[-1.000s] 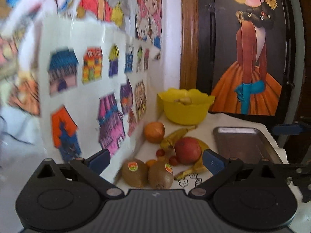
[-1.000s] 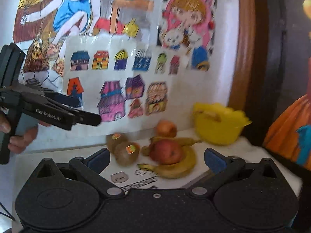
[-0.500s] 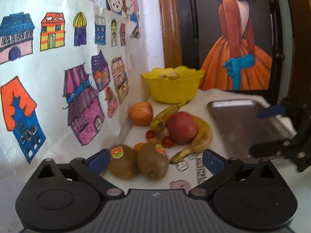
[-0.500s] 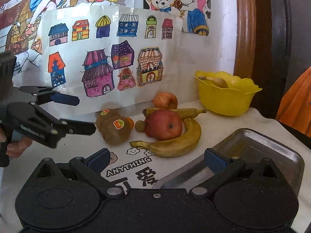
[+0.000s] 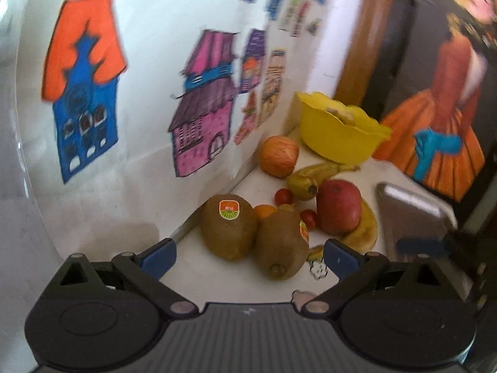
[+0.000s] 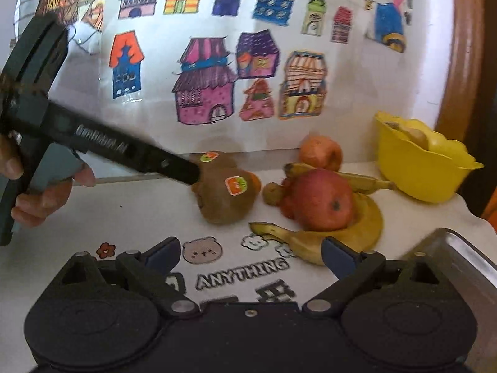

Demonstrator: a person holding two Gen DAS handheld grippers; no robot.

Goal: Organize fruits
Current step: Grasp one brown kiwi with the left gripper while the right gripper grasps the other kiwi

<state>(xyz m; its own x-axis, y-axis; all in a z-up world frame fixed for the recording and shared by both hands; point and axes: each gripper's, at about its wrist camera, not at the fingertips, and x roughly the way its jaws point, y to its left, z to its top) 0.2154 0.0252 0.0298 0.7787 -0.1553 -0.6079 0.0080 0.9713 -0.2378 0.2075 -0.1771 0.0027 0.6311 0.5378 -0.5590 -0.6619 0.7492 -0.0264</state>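
Two brown kiwis (image 5: 228, 227) (image 5: 281, 244) with stickers lie side by side on the table. They sit just ahead of my open left gripper (image 5: 248, 258), between the lines of its blue fingers, not touched. From the right wrist view the left gripper (image 6: 183, 171) reaches the kiwis (image 6: 228, 195) from the left. Beyond them lie a red apple (image 5: 338, 206) on a banana (image 5: 362, 233), a second banana (image 5: 310, 177), an orange-red apple (image 5: 279, 155) and cherry tomatoes (image 5: 283, 195). My right gripper (image 6: 251, 255) hovers low over the printed cloth, its jaws closing slightly, nothing between them; the banana (image 6: 326, 236) lies by its right finger.
A yellow bowl (image 6: 422, 168) with something in it stands at the back right. A metal tray (image 6: 466, 258) lies at the right, also seen from the left wrist as the tray (image 5: 413, 214). A wall with house drawings (image 6: 202, 93) borders the table closely behind the fruit. A hand (image 6: 40, 199) holds the left gripper.
Both grippers have come down and forward toward the fruit. The left one has rolled and now has the kiwis close in front of its fingers. The fruit has not moved.
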